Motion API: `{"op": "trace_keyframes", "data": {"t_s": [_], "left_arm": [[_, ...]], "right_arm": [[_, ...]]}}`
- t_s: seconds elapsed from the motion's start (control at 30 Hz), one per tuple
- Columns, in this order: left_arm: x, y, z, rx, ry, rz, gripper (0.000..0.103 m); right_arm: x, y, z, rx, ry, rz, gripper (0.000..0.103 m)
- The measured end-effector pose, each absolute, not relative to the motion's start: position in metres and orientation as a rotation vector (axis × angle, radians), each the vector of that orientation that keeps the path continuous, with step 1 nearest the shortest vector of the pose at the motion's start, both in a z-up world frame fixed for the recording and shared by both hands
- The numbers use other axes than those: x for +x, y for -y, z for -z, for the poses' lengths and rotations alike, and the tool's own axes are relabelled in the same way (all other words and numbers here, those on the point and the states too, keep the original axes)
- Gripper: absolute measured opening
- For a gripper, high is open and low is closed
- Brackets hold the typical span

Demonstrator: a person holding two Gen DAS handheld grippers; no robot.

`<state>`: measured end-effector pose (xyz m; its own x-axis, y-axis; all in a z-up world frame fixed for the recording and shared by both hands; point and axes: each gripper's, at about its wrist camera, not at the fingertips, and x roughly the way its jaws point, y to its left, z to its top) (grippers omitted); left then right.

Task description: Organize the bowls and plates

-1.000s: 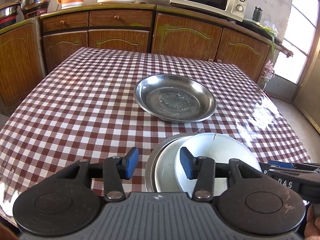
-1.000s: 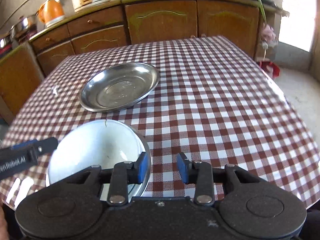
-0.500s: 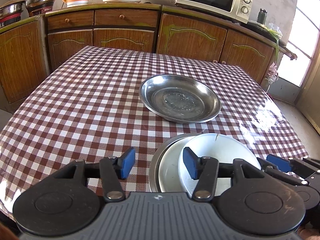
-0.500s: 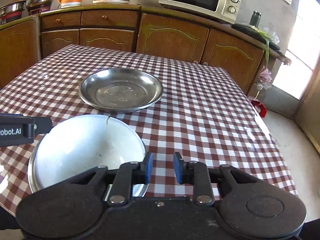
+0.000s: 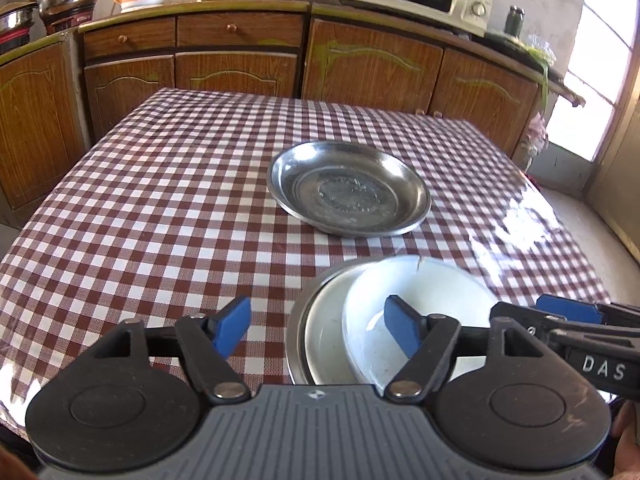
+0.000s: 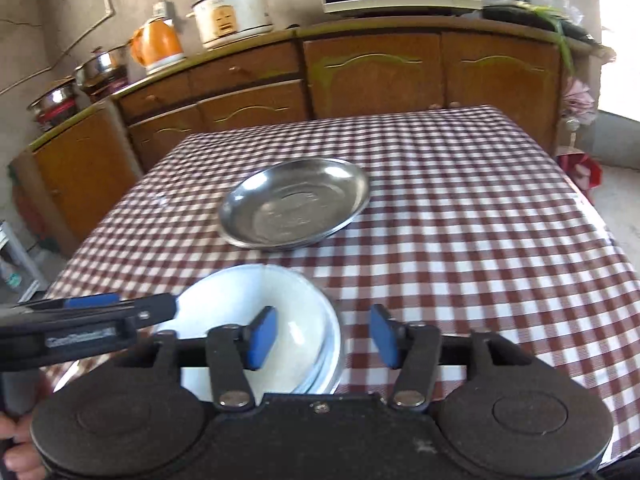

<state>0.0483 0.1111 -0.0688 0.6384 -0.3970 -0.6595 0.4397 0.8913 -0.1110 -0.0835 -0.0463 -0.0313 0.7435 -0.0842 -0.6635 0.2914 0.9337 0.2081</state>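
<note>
A: Daylight pours in from the window (image 5: 600,60) on the right — it is blown out to pure white in the left wrist view.

B: And it throws hard glare across the right side of the checked table (image 5: 516,220), where the pattern washes out.

A: The white bowl (image 5: 424,296) is overexposed too; its rim looks smeared.

B: The right wrist view is softer overall — motion blur over the cabinets (image 6: 360,76) and the steel plate (image 6: 296,208).

A: Fisheye bending is strong: the cabinets curve and the table edges bow at the borders.

B: The left claw (image 5: 318,326) sits dark in the foreground, yet sharp.
</note>
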Motion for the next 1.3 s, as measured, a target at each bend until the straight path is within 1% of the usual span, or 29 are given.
{"op": "trace_keyframes", "data": {"t_s": [0.07, 0.2, 0.3, 0.53, 0.7, 0.8, 0.83, 0.87, 0.9, 1.03, 1.13, 1.17, 1.2, 1.23, 1.27, 1.3], "left_arm": [[0.049, -0.108, 0.072, 0.084, -0.75, 0.485, 0.08], [0.051, -0.101, 0.078, 0.138, -0.765, 0.477, 0.083], [0.057, -0.097, 0.084, 0.154, -0.788, 0.466, 0.084], [0.069, -0.09, 0.096, 0.21, -0.821, 0.448, 0.091], [0.081, -0.088, 0.111, 0.228, -0.873, 0.461, 0.097], [0.09, -0.091, 0.118, 0.186, -0.907, 0.499, 0.1], [0.094, -0.091, 0.121, 0.178, -0.912, 0.51, 0.1], [0.097, -0.091, 0.123, 0.175, -0.906, 0.519, 0.101], [0.098, -0.09, 0.124, 0.176, -0.899, 0.53, 0.103], [0.106, -0.086, 0.13, 0.163, -0.871, 0.562, 0.102], [0.108, -0.082, 0.13, 0.139, -0.845, 0.6, 0.092], [0.107, -0.081, 0.129, 0.128, -0.838, 0.62, 0.082], [0.107, -0.078, 0.129, 0.12, -0.829, 0.643, 0.069], [0.105, -0.076, 0.129, 0.11, -0.821, 0.664, 0.065], [0.101, -0.073, 0.128, 0.121, -0.807, 0.653, 0.065], [0.102, -0.073, 0.129, 0.103, -0.81, 0.641, 0.065]], "right_arm": [[-0.081, 0.042, 0.035, 0.306, -0.731, 0.198, 0.075], [-0.073, 0.037, 0.044, 0.309, -0.786, 0.18, 0.076], [-0.07, 0.037, 0.05, 0.303, -0.811, 0.199, 0.08], [-0.068, 0.044, 0.066, 0.39, -0.827, 0.193, 0.08], [-0.063, 0.044, 0.076, 0.404, -0.877, 0.178, 0.079], [-0.061, 0.056, 0.085, 0.525, -0.899, 0.128, 0.08], [-0.061, 0.06, 0.089, 0.56, -0.903, 0.117, 0.081], [-0.061, 0.062, 0.092, 0.584, -0.904, 0.105, 0.084], [-0.061, 0.062, 0.091, 0.581, -0.897, 0.094, 0.084], [-0.057, 0.059, 0.091, 0.542, -0.889, 0.081, 0.084], [-0.051, 0.059, 0.093, 0.53, -0.872, 0.076, 0.085], [-0.051, 0.059, 0.094, 0.533, -0.858, 0.075, 0.086], [-0.045, 0.062, 0.096, 0.538, -0.848, 0.069, 0.087], [-0.044, 0.064, 0.096, 0.544, -0.847, 0.069, 0.086], [-0.043, 0.064, 0.096, 0.552, -0.846, 0.06, 0.065], [-0.042, 0.066, 0.098, 0.596, -0.841, 0.007, 0.06]]}}
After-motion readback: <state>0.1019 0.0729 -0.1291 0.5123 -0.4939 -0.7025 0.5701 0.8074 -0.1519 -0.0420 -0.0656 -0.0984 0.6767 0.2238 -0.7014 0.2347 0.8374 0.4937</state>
